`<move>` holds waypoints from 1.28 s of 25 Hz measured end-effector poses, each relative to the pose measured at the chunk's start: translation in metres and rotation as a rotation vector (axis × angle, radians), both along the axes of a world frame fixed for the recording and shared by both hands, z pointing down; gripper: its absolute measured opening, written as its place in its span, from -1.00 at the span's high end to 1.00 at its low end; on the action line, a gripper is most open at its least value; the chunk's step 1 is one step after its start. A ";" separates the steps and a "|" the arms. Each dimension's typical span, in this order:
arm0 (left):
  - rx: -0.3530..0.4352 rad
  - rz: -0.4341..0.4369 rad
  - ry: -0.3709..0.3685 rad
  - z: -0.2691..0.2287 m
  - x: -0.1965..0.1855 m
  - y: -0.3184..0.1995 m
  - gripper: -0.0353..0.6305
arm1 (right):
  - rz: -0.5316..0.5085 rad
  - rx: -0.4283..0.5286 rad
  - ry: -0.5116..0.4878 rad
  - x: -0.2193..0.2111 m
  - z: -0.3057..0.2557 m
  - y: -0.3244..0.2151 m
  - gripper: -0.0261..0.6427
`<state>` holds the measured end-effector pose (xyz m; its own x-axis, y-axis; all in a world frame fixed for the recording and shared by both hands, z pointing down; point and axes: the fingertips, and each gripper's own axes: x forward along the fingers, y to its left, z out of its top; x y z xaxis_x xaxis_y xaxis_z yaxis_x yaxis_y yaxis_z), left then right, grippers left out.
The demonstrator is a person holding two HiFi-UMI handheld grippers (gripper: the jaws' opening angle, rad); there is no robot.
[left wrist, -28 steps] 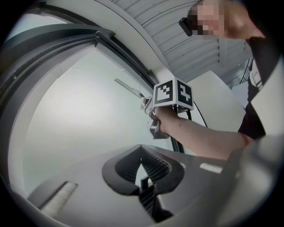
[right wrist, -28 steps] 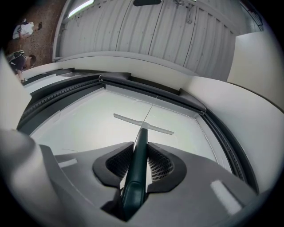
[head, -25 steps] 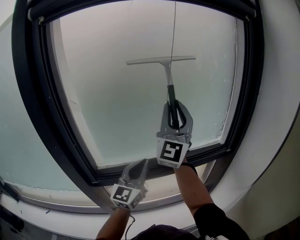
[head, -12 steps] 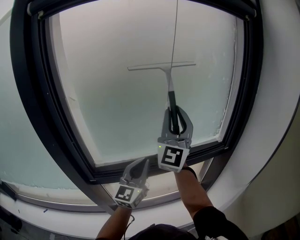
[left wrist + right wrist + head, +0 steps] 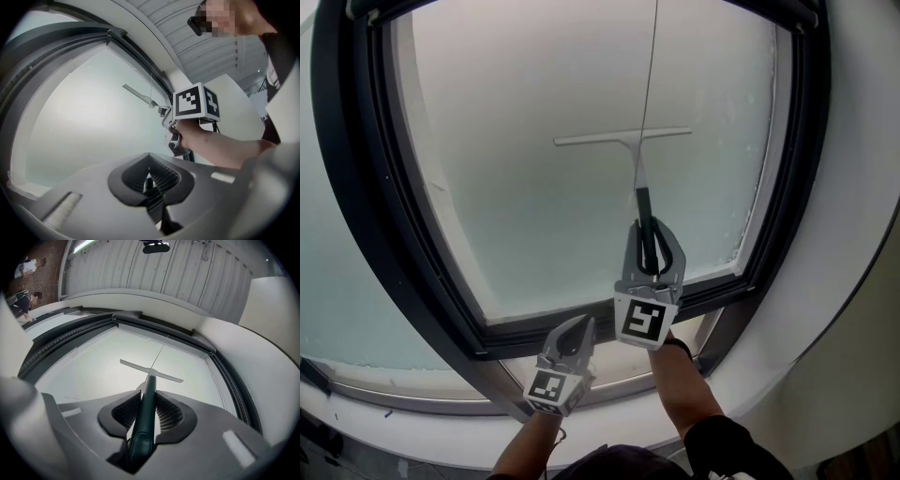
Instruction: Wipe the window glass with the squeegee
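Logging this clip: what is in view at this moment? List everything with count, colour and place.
squeegee: 1, pale blade with dark green handle, blade on the glass right of centre
window glass: 1 main pane, frosted pale grey-green, inside the frame
window frame: 1, black, around the pane
cord: 1, thin and dark, hanging in front of the glass above the squeegee
wall: white, around the frame
ceiling: grey, ribbed, overhead in the right gripper view
right claw: 1, grey, shut on the squeegee handle
left claw: 1, grey, shut and empty, by the bottom of the frame
forearms: 2, bare, bottom of the head view
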<state>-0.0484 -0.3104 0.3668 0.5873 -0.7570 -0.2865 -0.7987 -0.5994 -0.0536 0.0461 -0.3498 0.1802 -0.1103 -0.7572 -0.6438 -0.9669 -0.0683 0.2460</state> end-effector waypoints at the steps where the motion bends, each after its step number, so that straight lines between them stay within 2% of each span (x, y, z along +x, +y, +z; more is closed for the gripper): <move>1: -0.002 -0.001 -0.001 0.001 0.000 0.000 0.90 | 0.005 -0.002 0.007 0.000 0.002 0.001 0.63; 11: 0.014 -0.031 0.025 0.004 -0.008 0.004 0.90 | -0.004 -0.044 0.001 0.000 0.031 0.004 0.63; 22: -0.017 -0.068 0.075 0.008 -0.017 0.008 0.90 | 0.016 -0.074 0.047 0.003 0.060 0.008 0.63; 26: -0.027 -0.078 0.054 0.020 -0.021 0.006 0.90 | 0.004 -0.097 0.034 0.002 0.069 0.009 0.63; 29: -0.050 -0.076 0.066 0.024 -0.021 0.008 0.90 | 0.005 -0.110 0.032 0.003 0.077 0.010 0.63; 32: -0.057 -0.087 0.018 0.031 -0.023 0.009 0.90 | 0.000 -0.113 0.018 0.002 0.083 0.013 0.63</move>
